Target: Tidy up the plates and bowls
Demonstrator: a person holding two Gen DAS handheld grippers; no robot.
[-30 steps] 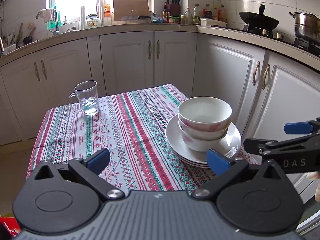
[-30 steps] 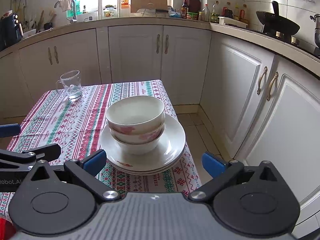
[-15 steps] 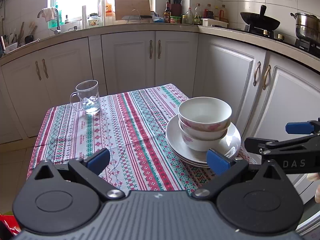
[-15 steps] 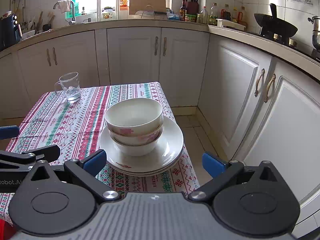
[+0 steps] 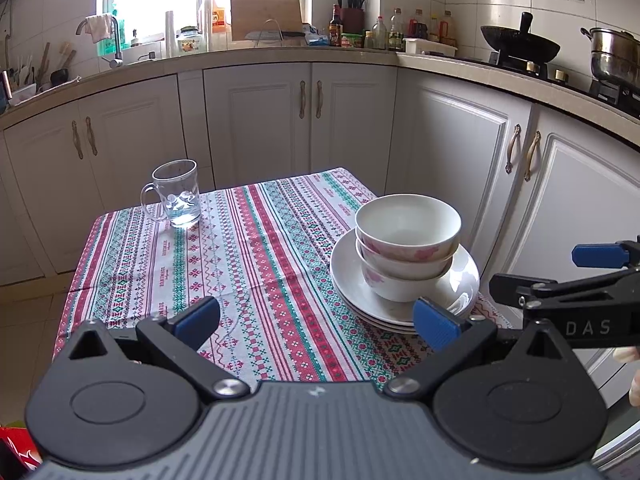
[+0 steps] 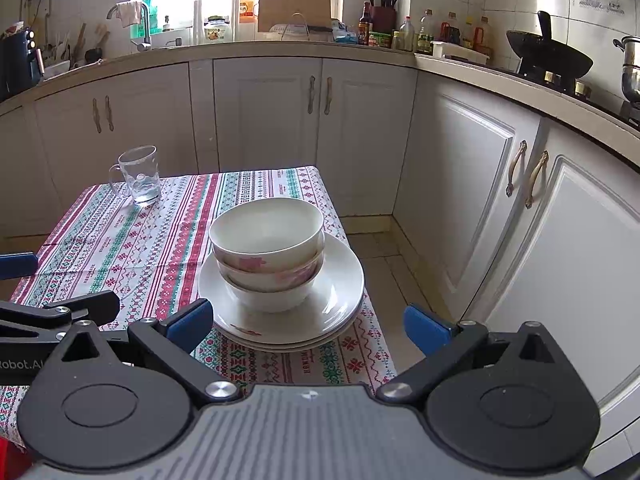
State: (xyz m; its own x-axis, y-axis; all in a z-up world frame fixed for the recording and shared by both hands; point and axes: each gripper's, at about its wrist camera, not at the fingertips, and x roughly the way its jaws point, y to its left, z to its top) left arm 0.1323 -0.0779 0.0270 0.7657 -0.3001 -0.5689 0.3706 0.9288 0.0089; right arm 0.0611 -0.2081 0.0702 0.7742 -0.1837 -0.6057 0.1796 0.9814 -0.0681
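Two white bowls with pink flowers [image 5: 407, 236] [image 6: 267, 240] sit nested on a stack of white plates [image 5: 460, 280] [image 6: 340, 292] at the right front of the table. My left gripper [image 5: 316, 320] is open and empty, above the tablecloth, just left of the plates. My right gripper [image 6: 308, 326] is open and empty, held just in front of the plate stack. Each gripper shows at the edge of the other's view: the right one in the left wrist view [image 5: 580, 280], the left one in the right wrist view [image 6: 52, 300].
A glass mug [image 5: 176, 194] [image 6: 138, 176] stands at the table's far left on the striped tablecloth [image 5: 240, 260]. White cabinets [image 6: 480, 200] run close behind and to the right. A wok [image 5: 520, 46] and a pot [image 5: 612, 56] sit on the counter.
Both grippers have risen and eased back slightly; the dishes sit a little lower in view. The stack and mug have not moved.
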